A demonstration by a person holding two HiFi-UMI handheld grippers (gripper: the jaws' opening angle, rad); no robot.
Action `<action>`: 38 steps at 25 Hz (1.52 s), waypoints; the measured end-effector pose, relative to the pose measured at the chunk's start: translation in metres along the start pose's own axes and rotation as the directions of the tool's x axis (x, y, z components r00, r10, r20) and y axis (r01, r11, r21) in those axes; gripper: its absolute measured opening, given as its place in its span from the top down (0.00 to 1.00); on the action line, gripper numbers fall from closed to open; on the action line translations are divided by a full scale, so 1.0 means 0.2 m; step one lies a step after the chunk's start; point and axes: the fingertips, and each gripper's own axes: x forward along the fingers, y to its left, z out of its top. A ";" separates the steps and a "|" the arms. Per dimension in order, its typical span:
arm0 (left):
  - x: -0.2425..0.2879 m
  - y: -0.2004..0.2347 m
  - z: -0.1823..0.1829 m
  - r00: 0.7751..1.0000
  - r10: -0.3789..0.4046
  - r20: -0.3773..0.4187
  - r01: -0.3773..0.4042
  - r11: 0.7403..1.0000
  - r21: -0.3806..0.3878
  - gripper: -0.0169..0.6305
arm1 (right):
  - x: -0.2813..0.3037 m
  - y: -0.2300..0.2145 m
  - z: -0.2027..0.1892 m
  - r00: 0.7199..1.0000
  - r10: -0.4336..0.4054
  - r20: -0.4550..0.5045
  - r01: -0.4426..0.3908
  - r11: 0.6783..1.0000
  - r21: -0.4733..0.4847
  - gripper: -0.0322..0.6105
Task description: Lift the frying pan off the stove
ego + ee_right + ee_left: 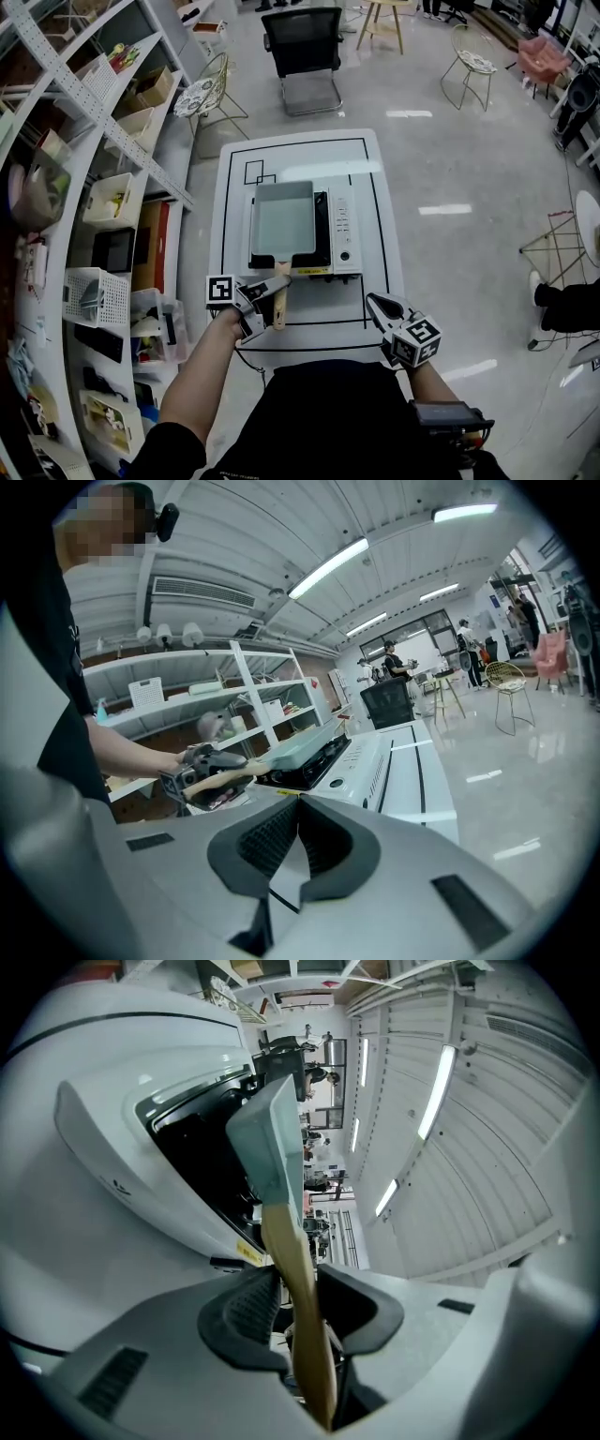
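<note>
Frying pan [283, 220] [272, 1138]: rectangular, shallow, straight-walled, with a matte pale grey-green coating. It sits flat on the black burner bay of the stove [342, 230] [112, 1194]. The stove is a glossy white tabletop unit with rounded corners and a control strip along its right side.

Wooden handle [279, 314] [300, 1316]: light, smooth and tapered. It projects off the stove's near edge toward the person.

Bench [234, 206]: white, smooth, rectangular top marked with thin black outlines.

Left tongs [277, 289] [298, 1283]: closed onto the wooden handle. The left gripper view shows the ribbed dark pads on either side of the wood and against it, partway along its length. The marker cube sits just left of the handle in the head view.

Right tongs [375, 302] [298, 799]: tips together, nothing between the ribbed pads. They are held over the bench's near right corner, well apart from the pan and beside the stove's front. The right gripper view looks across at the pan from the side.
</note>
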 end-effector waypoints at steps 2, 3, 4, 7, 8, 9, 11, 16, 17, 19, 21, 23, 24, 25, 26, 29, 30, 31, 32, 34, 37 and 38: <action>0.00 -0.01 0.00 1.000 -0.010 -0.001 0.010 1.000 -0.014 0.78 | 0.01 0.01 0.00 1.000 0.001 -0.004 -0.001 1.000 0.005 0.91; 0.00 -0.01 0.00 1.000 -0.013 -0.002 0.013 1.000 -0.018 0.79 | 0.02 0.01 0.00 1.000 0.001 -0.006 -0.001 1.000 0.009 0.91; 0.00 -0.01 -0.01 1.000 -0.015 -0.001 0.015 1.000 -0.022 0.79 | 0.02 0.01 0.00 1.000 0.001 -0.007 -0.001 1.000 0.015 0.91; -0.01 -0.01 -0.01 1.000 -0.015 0.007 0.015 0.999 -0.037 0.80 | 0.03 0.01 -0.01 1.000 0.001 -0.013 -0.001 1.000 0.014 0.91; -0.01 -0.01 0.00 1.000 -0.013 0.012 0.014 0.999 -0.039 0.80 | 0.03 0.01 -0.02 1.000 0.001 -0.014 0.000 1.000 0.012 0.91; -0.01 -0.01 0.00 1.000 -0.012 0.016 0.012 0.999 -0.037 0.80 | 0.03 0.00 -0.02 1.000 -0.001 -0.015 0.001 1.000 0.011 0.91; -0.01 -0.01 0.00 1.000 -0.012 0.019 0.012 0.999 -0.031 0.80 | 0.04 0.01 -0.02 1.000 -0.002 -0.019 0.002 1.000 0.011 0.91; -0.01 -0.02 0.00 0.999 -0.028 0.028 0.029 0.999 -0.026 0.80 | 0.04 0.01 -0.03 1.000 -0.007 -0.024 0.007 1.000 0.017 0.91; -0.01 -0.02 0.00 0.999 -0.025 0.031 0.025 0.999 -0.020 0.80 | 0.03 0.00 -0.03 1.000 -0.008 -0.026 0.008 1.000 0.014 0.91; -0.01 -0.02 0.01 0.999 -0.021 0.034 0.022 1.000 -0.011 0.80 | 0.03 0.00 -0.03 1.000 -0.011 -0.028 0.011 1.000 0.012 0.91; -0.02 -0.03 0.01 0.999 -0.021 0.035 0.021 1.000 -0.009 0.80 | 0.03 0.00 -0.03 1.000 -0.013 -0.026 0.013 1.000 0.009 0.91; -0.02 -0.03 0.01 0.999 -0.027 0.037 0.027 1.000 -0.012 0.80 | 0.04 -0.01 -0.02 1.000 -0.013 -0.024 0.013 1.000 0.008 0.91; -0.02 -0.03 0.01 0.999 -0.031 0.039 0.031 0.999 -0.015 0.80 | 0.04 0.00 -0.02 1.000 -0.012 -0.023 0.013 1.000 0.009 0.91; -0.02 -0.04 0.01 0.999 -0.034 0.042 0.035 0.999 -0.016 0.80 | 0.04 0.00 -0.02 1.000 -0.012 -0.023 0.012 1.000 0.009 0.91; -0.02 -0.04 0.00 0.998 -0.037 0.045 0.038 0.999 -0.016 0.80 | 0.04 0.00 -0.02 1.000 -0.011 -0.023 0.011 1.000 0.009 0.91; -0.01 -0.05 0.00 0.997 -0.049 0.057 0.050 0.999 -0.019 0.80 | 0.03 -0.01 -0.02 1.000 -0.011 -0.025 0.011 1.000 0.008 0.91; -0.01 -0.05 0.00 0.997 -0.055 0.061 0.056 0.998 -0.023 0.80 | 0.03 -0.02 -0.03 1.000 -0.011 -0.025 0.011 1.000 0.008 0.91; -0.01 -0.06 0.00 0.996 -0.059 0.067 0.061 0.998 -0.028 0.80 | 0.04 -0.02 -0.03 1.000 -0.008 -0.023 0.008 1.000 0.011 0.91; -0.02 -0.06 0.01 0.995 -0.061 0.075 0.063 0.998 -0.030 0.80 | 0.06 -0.02 -0.03 1.000 -0.003 -0.019 0.003 1.000 0.014 0.91; -0.04 -0.07 0.04 0.994 -0.053 0.094 0.056 0.998 -0.028 0.80 | 0.10 -0.01 0.00 1.000 0.011 -0.010 -0.011 1.000 0.017 0.91; -0.06 -0.08 0.06 0.993 -0.033 0.112 0.036 0.999 -0.021 0.80 | 0.12 -0.01 0.02 0.999 0.028 -0.016 -0.029 1.000 -0.004 0.91; -0.06 -0.08 0.05 0.993 -0.029 0.116 0.032 0.999 -0.021 0.80 | 0.12 0.00 0.03 0.999 0.030 -0.019 -0.030 1.000 -0.006 0.91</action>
